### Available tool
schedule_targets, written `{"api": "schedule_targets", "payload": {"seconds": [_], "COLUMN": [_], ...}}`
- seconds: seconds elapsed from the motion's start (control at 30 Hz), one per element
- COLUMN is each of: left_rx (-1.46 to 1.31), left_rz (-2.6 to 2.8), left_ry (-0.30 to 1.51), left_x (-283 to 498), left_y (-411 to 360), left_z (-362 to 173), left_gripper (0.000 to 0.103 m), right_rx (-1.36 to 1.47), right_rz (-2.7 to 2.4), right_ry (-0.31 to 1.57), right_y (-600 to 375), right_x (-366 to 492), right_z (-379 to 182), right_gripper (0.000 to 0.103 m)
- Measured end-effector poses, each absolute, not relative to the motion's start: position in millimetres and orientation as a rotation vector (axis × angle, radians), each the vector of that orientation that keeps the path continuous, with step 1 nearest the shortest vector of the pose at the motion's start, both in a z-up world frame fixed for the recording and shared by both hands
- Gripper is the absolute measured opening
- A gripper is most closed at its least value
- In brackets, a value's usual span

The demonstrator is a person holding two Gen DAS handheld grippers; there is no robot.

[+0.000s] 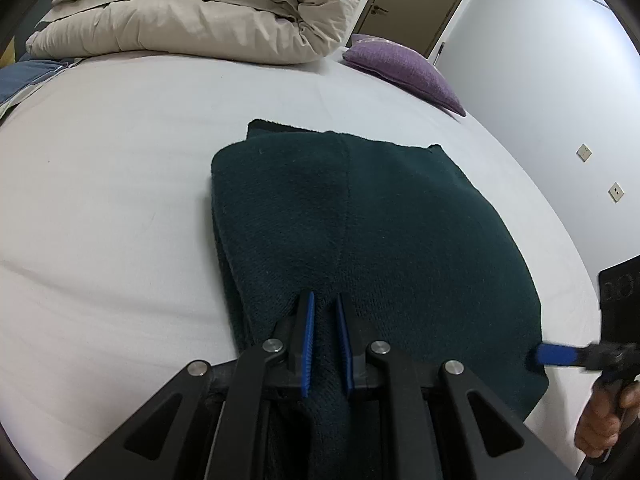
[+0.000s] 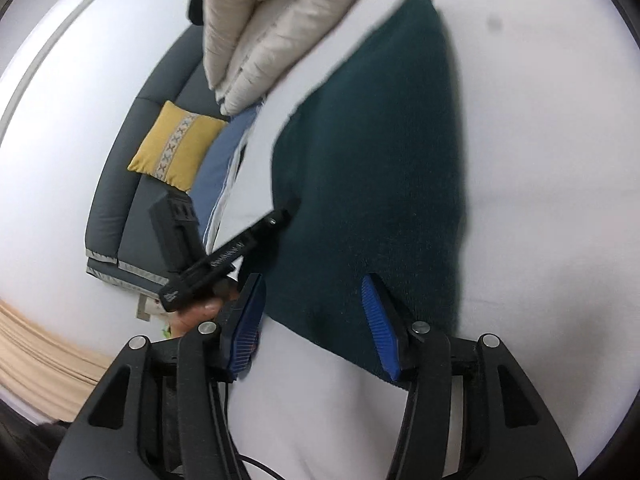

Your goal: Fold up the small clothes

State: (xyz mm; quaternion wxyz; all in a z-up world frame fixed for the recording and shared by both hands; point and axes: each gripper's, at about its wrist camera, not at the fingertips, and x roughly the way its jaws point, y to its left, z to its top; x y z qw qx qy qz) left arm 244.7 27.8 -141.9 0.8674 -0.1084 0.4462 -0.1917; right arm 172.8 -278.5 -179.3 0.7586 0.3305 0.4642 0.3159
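1. A dark green knitted garment (image 1: 360,232), folded into a thick rectangle, lies on the white bed sheet (image 1: 120,200) near the bed's near edge, its far hem showing a second layer beneath.
2. The left gripper (image 1: 325,320) has its blue-padded jaws drawn narrow, pinching a raised ridge of the garment's near edge between them.
3. The right gripper (image 2: 316,320) stands with its jaws moderately wide, holding nothing; the garment's near corner lies below and between the blue pads (image 2: 378,320), which do not press on it.
4. In the left wrist view, the right gripper's blue pad sits at the garment's right corner, with the person's hand (image 1: 600,420) behind it.
5. A cream folded duvet (image 1: 200,12) lies at the bed's far edge, with a purple cushion (image 1: 404,66) at the far right corner.
6. Beyond the bed, a yellow cushion (image 2: 176,146) rests on a grey sofa (image 2: 120,200).
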Motion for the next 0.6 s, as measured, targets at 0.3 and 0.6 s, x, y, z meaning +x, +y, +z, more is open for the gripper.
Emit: {"api": "schedule_targets", "payload": {"seconds": [0.3,0.6], "left_rx": [-0.204,-0.423], "left_rz": [-0.376,-0.352], "left_ry": [0.922,0.966], "left_x": [236,268], "left_y": [50,129], "left_z": [-116,-116], "left_gripper": [0.025,0.06], "right_rx": [0.785,0.779], "right_rz": [0.469,0.441], "right_ry": [0.862,1.005], "right_y": [-333,-343], "right_x": [183,222], "right_z": [-151,-185], "right_gripper": [0.081,0.081]}}
